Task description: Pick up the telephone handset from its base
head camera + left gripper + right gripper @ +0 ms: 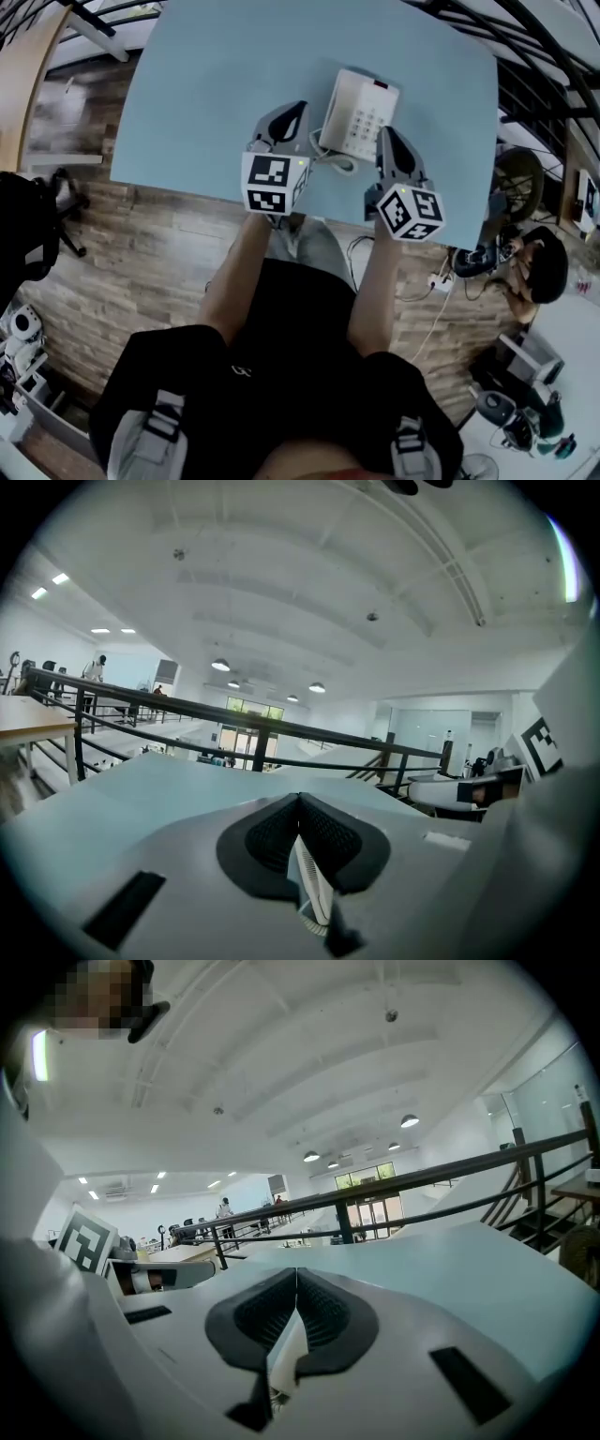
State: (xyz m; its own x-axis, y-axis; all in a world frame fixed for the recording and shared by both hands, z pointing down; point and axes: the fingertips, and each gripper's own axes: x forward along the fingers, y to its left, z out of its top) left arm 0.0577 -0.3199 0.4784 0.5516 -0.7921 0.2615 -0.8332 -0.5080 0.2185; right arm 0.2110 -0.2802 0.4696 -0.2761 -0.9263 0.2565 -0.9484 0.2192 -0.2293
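Both my tools are closed and empty. The left gripper (296, 111) has its jaws meeting at the tips, and so does the right gripper (385, 133). The telephone (360, 114) sits on the table (187, 94) between them, just ahead of their tips. Its handset (336, 111) appears to lie on the side nearer my left tool. If I go in closed, I'd likely shove the base or snag the coiled cord (339, 165) instead of gripping.

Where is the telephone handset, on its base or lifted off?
On its base: the handset lies flat along the base, beside the keypad.
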